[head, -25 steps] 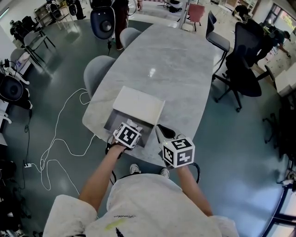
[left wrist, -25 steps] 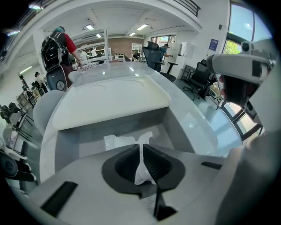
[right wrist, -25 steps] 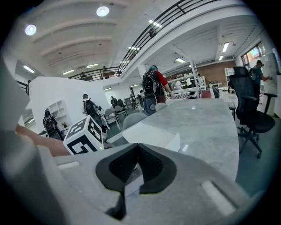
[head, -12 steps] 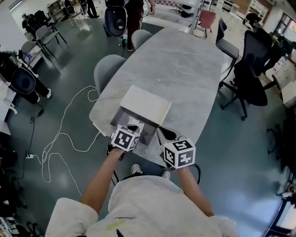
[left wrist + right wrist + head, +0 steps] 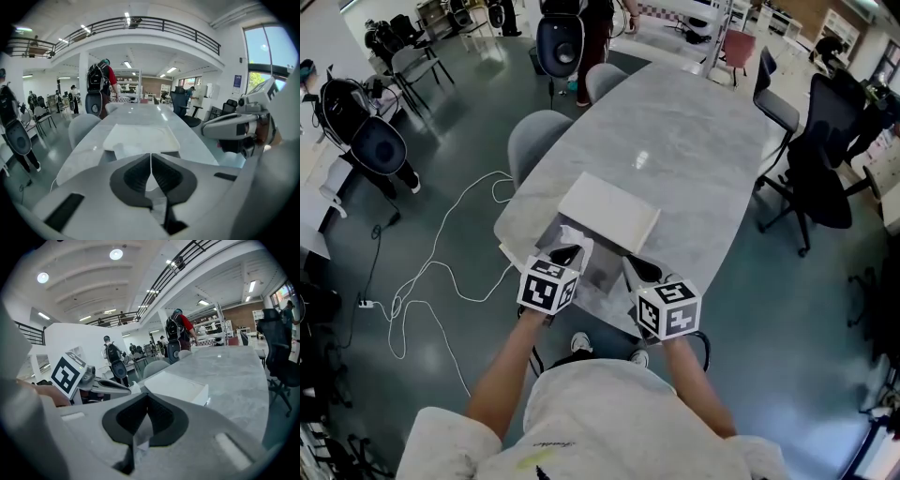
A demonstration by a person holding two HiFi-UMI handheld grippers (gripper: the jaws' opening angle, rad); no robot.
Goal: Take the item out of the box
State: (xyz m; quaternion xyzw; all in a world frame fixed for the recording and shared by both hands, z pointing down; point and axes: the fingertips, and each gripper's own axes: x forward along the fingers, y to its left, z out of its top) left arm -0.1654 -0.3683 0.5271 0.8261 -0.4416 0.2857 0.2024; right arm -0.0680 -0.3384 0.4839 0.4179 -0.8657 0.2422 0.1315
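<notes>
Left gripper (image 5: 573,250) pinches crumpled white paper (image 5: 574,233) just above the open box (image 5: 602,273); my right gripper (image 5: 630,264) is clamped on the box's right wall.

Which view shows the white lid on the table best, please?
The head view: from above, nearly the whole white lid shows, beyond the box. Both gripper views see it foreshortened, jaws covering its near edge.

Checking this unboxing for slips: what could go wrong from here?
The left gripper seems to pinch only an edge of the crumpled white item above the box; it could tear or slip free. The right gripper is shut beside the box, and I can't tell that it holds it, so the box might lift or slide on the table.
</notes>
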